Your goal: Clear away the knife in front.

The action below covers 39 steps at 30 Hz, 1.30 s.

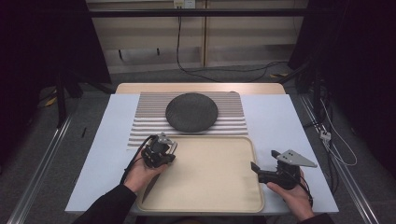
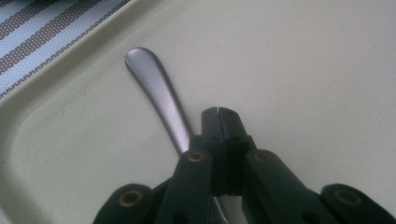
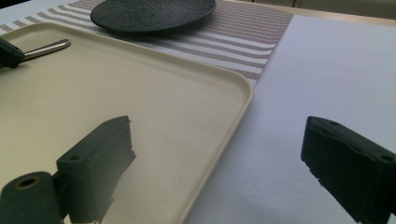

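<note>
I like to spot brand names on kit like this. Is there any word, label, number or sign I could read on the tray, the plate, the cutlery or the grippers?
None can be read.
Tray: plain cream, no print.
Dark plate: textured, no mark.
Striped mat: stripes, no lettering.
Metal cutlery handle: bare, no stamp showing.
Left gripper and right gripper: plain black jaws, no labels.

A white table (image 1: 280,126) carries a striped mat (image 1: 144,122) and beige tray (image 1: 210,172).

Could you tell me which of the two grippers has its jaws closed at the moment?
The left gripper, closed on the metal utensil handle over the tray; the right gripper is wide open.
</note>
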Tool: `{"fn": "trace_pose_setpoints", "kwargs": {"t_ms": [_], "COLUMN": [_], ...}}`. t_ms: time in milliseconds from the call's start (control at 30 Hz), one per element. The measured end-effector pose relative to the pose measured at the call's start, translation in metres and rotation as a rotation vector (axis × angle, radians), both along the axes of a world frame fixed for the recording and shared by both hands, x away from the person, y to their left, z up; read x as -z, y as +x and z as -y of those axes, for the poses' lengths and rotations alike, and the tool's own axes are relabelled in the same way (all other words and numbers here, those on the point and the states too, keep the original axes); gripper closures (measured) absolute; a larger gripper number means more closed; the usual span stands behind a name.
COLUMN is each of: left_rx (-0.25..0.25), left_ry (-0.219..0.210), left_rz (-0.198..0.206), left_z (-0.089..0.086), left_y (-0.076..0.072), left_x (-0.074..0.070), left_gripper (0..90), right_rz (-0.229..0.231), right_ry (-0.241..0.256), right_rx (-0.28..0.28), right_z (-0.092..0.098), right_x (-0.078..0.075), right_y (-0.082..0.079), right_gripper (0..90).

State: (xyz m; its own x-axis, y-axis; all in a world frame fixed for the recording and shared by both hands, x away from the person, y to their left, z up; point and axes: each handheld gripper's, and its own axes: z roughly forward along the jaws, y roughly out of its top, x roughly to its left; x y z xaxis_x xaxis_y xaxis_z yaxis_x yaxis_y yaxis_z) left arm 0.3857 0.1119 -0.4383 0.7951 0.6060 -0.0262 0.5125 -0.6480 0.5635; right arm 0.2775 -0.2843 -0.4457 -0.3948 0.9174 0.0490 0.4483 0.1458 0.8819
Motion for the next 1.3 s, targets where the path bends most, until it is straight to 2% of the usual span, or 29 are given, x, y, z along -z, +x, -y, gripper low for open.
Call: {"fn": "trace_pose_setpoints", "kwargs": {"t_ms": [33,200,233,267,567,1300], "left_rx": [0.014,0.007,-0.007,0.008,0.003,-0.018], "left_ry": [-0.014,-0.006,0.005,-0.005,-0.007,0.020], "left_rz": [-0.016,-0.013,-0.004,-0.016,-0.034,-0.012], "left_z": [-0.001,-0.003,-0.003,-0.005,-0.015,-0.028], "left_y": [0.001,0.001,-0.001,0.000,0.000,-0.005], "left_x": [0.000,0.000,0.000,-0.001,-0.001,-0.002], "left_gripper": [90.0,90.0,90.0,90.0,90.0,90.0], "right_rz": [0.000,-0.001,0.000,0.000,-0.001,-0.002], "right_ry": [0.000,0.000,0.000,0.000,-0.001,-0.004], "right_rx": [0.000,0.000,0.000,0.000,0.001,0.001], "right_z": [0.000,0.000,0.000,0.000,0.000,0.000], "right_x": [0.000,0.000,0.000,0.000,0.000,0.000], "right_y": [0.000,0.000,0.000,0.000,0.000,0.000], "right_gripper": [8.7,8.8,8.8,8.8,8.8,8.8]}}
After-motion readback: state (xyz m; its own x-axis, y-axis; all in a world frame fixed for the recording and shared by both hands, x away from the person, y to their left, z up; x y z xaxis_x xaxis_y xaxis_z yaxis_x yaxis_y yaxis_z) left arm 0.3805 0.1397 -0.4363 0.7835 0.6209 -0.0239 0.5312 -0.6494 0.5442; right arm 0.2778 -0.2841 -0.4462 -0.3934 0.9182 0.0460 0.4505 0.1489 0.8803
